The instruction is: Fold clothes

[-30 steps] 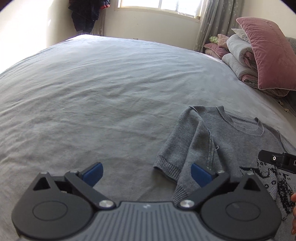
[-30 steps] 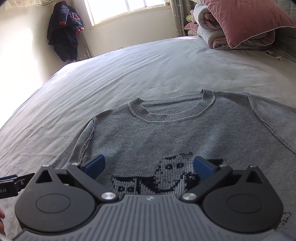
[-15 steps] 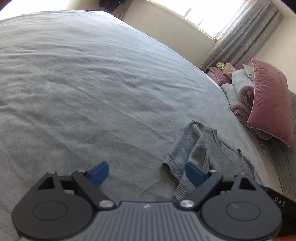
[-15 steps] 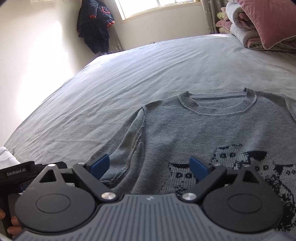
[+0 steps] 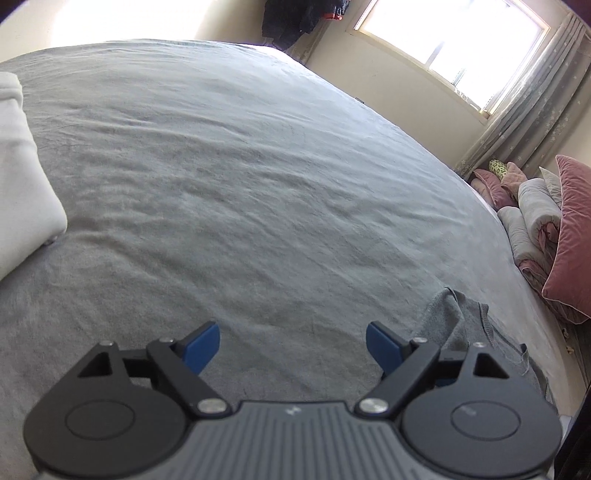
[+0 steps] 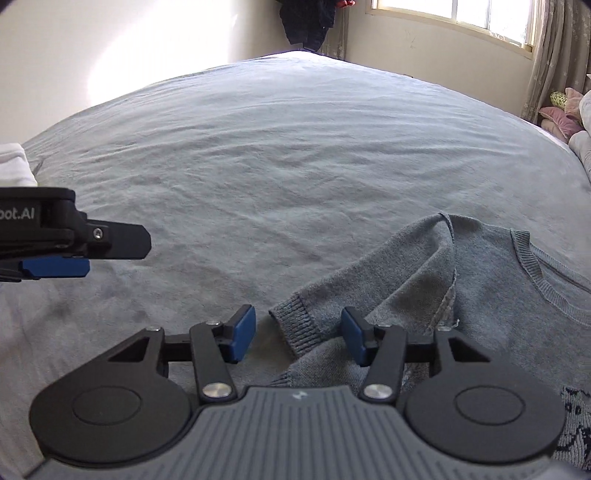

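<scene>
A grey knit sweater [image 6: 480, 273] with a dark pattern on its front lies flat on the bed. Its short left sleeve is folded in over the body, and the ribbed cuff [image 6: 295, 325] lies between my right gripper's fingers. My right gripper [image 6: 297, 339] is open, low over that cuff. My left gripper [image 5: 293, 345] is open and empty over bare bedsheet, left of the sweater, whose shoulder shows at its right [image 5: 454, 317]. The left gripper also shows from the side in the right wrist view [image 6: 74, 251].
The grey bedsheet [image 5: 240, 177] spreads wide ahead. A white folded cloth [image 5: 22, 170] lies at the left edge. Pink pillows and rolled quilts [image 5: 543, 229] are stacked at the right. A window and curtain stand behind; dark clothes [image 6: 306, 18] hang on the far wall.
Both grippers have swung left. The right one has moved from over the sweater's chest pattern to the left sleeve cuff. The left one has moved off the sleeve onto bare sheet.
</scene>
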The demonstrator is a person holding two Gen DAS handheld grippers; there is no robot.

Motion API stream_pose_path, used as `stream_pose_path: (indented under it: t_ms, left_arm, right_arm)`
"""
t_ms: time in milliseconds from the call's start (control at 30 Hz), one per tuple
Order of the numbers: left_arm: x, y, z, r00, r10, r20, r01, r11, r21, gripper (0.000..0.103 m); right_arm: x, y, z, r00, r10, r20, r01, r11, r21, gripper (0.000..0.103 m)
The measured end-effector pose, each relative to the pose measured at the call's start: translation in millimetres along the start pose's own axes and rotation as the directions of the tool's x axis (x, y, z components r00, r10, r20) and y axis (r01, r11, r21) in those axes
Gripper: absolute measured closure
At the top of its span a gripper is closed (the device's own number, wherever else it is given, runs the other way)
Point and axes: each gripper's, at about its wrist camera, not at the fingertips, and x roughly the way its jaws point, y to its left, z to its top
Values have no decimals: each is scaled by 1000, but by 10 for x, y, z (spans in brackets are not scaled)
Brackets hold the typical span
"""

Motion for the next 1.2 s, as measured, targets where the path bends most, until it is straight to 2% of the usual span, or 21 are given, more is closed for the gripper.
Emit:
stream_pose_path:
  t_ms: [33,100,133,333,500,600,700,733,900,933,967,1000,1100,1200]
  left_arm:
    - [-4,20,4,1000,5,0,-5,1000,-5,16]
    - [-13,61,11,1000,14,1,-14,1000,-16,16]
    - [-22,82,18,1000,20,7,-20,1000,-24,16]
    - [-13,268,63,999,46,-8,-47,996,-79,16]
    - [-1,296,65,999,44,-19,-46,996,-82,16]
    - [2,270,53,998,52,-18,-53,997,-64,16]
    - [19,256,51,998,62,-21,-63,997,-51,16]
    - [23,252,51,998,64,-21,-65,997,-47,16]
    - [43,222,44,997,77,-21,-78,997,-30,16]
    - [44,214,40,997,79,-20,-80,997,-25,16]
    - [43,207,36,997,81,-19,-81,996,-20,16]
    - [42,197,31,997,81,-18,-81,997,-15,16]
    - [47,165,19,998,59,-22,-59,998,-4,18]
    - [70,115,-2,999,5,-42,-5,1000,2,31]
  right_arm:
    - [26,-1,2,1000,-7,0,7,1000,9,62]
    - [74,-4,16,1000,-17,1,17,999,29,92]
    - [87,-13,64,1000,-12,6,12,999,47,95]
    - [179,-47,403,996,67,50,-75,984,159,96]
    - [312,46,731,991,99,86,-113,978,174,96]
    - [483,79,873,993,95,72,-107,977,182,96]
    - [683,48,863,994,100,34,-105,972,212,96]
    - [720,40,828,994,108,33,-113,969,220,95]
    - [833,-30,695,986,163,31,-166,948,273,77]
    - [785,-88,701,979,200,39,-202,931,305,56]
    - [713,-135,707,973,222,56,-228,918,326,42]
    - [639,-180,712,968,239,72,-250,907,340,41]
    - [406,-287,706,972,216,89,-233,919,317,41]
    - [141,-405,598,982,169,87,-187,940,286,41]
